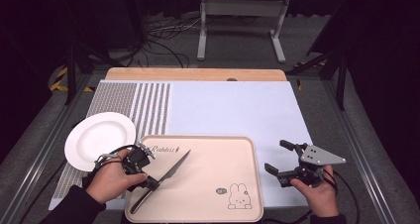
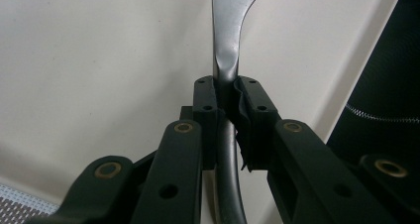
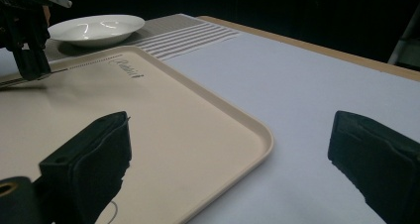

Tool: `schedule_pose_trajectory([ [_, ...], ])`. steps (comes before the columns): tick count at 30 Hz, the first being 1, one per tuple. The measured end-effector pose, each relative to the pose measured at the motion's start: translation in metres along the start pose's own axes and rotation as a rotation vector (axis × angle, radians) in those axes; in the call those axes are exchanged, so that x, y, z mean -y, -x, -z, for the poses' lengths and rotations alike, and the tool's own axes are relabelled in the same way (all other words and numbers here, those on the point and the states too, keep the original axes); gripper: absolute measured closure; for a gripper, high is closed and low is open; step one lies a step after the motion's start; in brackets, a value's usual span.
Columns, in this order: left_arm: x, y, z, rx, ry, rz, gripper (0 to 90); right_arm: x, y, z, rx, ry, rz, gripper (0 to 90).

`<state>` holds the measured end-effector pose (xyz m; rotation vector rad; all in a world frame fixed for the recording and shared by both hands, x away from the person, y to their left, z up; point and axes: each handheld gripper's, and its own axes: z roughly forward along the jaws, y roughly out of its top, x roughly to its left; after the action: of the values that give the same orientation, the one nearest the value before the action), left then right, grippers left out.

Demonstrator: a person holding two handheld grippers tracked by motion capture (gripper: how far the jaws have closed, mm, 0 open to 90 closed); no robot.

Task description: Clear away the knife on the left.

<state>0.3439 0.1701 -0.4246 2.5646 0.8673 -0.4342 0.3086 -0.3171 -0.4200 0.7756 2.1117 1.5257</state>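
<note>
The counter [image 1: 233, 105] carries a beige tray [image 1: 218, 159], with a white plate [image 1: 99, 140] just beside its left edge. A knife [image 1: 171, 173] is held low over the tray's left part, clamped by its handle in the left gripper [image 2: 228, 97]. The right gripper [image 1: 277, 159] is held with its jaws wide apart over the tray's right rim. Because the smooth, narrow handle is pinched near one end, the blade could swivel or slip free, and its tip might scrape the tray.
</note>
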Motion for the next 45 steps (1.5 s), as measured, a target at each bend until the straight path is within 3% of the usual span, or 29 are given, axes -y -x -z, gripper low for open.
schedule_pose_trajectory([
  [8,-0.001,-0.002,-0.008,-0.004,-0.016,0.045,79.8,0.000,0.000,0.000,-0.002,0.000,-0.006,3.8],
  [20,-0.001,-0.005,-0.012,-0.011,-0.040,0.066,79.7,0.000,0.000,0.000,-0.003,0.003,-0.004,3.7],
  [26,-0.001,-0.004,-0.012,-0.014,-0.042,0.067,79.6,0.000,0.000,0.001,-0.003,0.002,-0.002,3.8],
  [33,-0.001,-0.006,-0.012,-0.006,-0.050,0.039,77.5,0.000,-0.001,0.000,-0.012,-0.004,-0.003,3.9],
  [35,-0.001,-0.005,-0.011,0.003,-0.044,0.039,72.6,0.000,-0.001,0.000,-0.014,-0.004,-0.002,3.9],
  [38,-0.001,-0.003,-0.011,-0.016,-0.043,0.025,67.1,0.000,-0.001,0.000,-0.013,-0.004,-0.002,3.9],
  [41,-0.003,0.002,-0.009,-0.059,-0.051,-0.005,52.2,0.000,-0.001,0.000,-0.015,-0.004,-0.002,3.8],
  [45,-0.005,0.008,-0.007,-0.081,-0.036,-0.049,36.9,0.000,-0.001,-0.001,-0.016,-0.005,0.000,3.9],
])
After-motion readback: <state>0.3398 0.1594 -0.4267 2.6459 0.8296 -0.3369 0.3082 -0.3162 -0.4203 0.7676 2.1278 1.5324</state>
